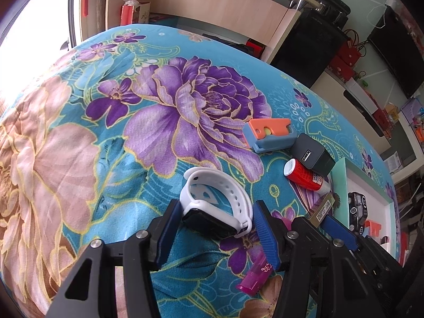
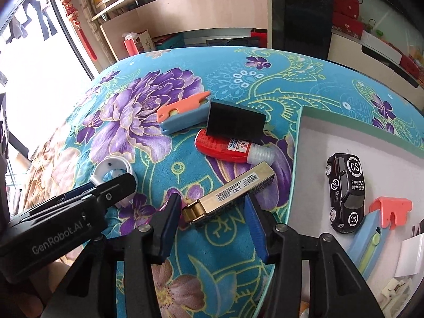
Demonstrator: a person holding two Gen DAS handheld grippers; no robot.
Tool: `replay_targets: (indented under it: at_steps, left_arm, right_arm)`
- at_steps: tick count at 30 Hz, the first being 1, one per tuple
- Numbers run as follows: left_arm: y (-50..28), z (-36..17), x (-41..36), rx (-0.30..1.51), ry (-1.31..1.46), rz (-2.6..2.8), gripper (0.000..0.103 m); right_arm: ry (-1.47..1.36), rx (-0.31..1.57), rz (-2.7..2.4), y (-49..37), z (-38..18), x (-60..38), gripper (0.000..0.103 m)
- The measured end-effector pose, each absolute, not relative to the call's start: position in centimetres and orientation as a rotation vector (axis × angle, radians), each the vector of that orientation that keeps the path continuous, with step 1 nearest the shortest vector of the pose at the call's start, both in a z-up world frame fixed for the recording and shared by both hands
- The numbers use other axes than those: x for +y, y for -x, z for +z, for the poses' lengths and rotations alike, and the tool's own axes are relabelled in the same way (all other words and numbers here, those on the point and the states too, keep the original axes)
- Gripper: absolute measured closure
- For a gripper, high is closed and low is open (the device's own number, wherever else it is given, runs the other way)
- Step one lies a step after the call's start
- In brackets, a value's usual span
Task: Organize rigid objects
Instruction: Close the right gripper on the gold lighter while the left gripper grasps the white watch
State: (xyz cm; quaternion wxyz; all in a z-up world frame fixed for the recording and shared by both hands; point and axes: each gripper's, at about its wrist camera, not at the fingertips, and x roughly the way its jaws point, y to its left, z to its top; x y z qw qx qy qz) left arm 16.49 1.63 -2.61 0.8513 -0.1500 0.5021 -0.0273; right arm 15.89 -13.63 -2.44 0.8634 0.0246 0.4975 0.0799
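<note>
Nearest my left camera, the left gripper [image 1: 216, 234] stands with its jaws spread, released, and the white watch [image 1: 216, 206] lies on the flowered cloth [image 1: 132, 132] between the two blue pads, its dark face toward me; I cannot tell whether either pad touches it. Just under the right-hand pad a pink comb [image 1: 254, 278] lies on the cloth. Farther off sit an orange and blue cutter [image 1: 270, 135], a black charger [image 1: 312, 155] just beside it, and a red glue bottle [image 1: 304, 176] touching the charger. At the right edge I see the tray [image 1: 341, 185] with a black toy car [image 1: 357, 212] in it, and one blue finger of my other tool.

From the right camera, the right gripper [image 2: 214, 212] is also released, jaws wide, with a gold box [image 2: 230, 192] lying slantwise on the cloth between the pads; contact is not clear to me. The left gripper's black body crosses the left side, partly covering the watch. Beyond the box lie the glue bottle, the charger partly over it, and the cutter. The tray's green rim runs along the right; inside are the toy car, a second orange and blue cutter [image 2: 381, 222] and a white block [image 2: 410, 254].
</note>
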Motion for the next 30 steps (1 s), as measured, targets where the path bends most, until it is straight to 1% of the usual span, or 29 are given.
replay_targets:
  at_steps: [8,10,12,14,18,24,30]
  left_arm:
    - [-16.3,-2.6,2.7,1.053,0.344,-0.04,0.043]
    - [-16.4,-2.6,2.9,1.053,0.348,-0.039,0.043]
    - [-16.4,-2.6,3.0,1.054,0.353,-0.041,0.043]
    - [-16.4,-2.6,2.9,1.054,0.351,-0.041,0.043]
    - [-16.4,-2.6,2.9,1.056,0.346,-0.042,0.043]
    - [-16.4,-2.7,2.8,1.058,0.339,-0.041,0.043]
    - [-16.4,-2.6,2.6,1.059,0.325,-0.036,0.043]
  right_arm:
    - [-0.029,1.04,0.129,-16.1,-2.6,-13.5,0.054]
    - [-0.015,1.044,0.119,-16.0,-2.6,-13.6,0.058]
    - [0.014,1.048,0.105,-15.9,-2.5,-13.7,0.067]
    - [0.027,1.054,0.098,-15.7,-2.4,-14.0,0.073]
    - [0.041,1.062,0.116,-15.2,-2.1,-14.4,0.078]
    - [0.09,1.075,0.133,-14.8,-2.4,-13.8,0.079]
    - [0.069,1.063,0.095,-15.1,-2.5,-13.8,0.079]
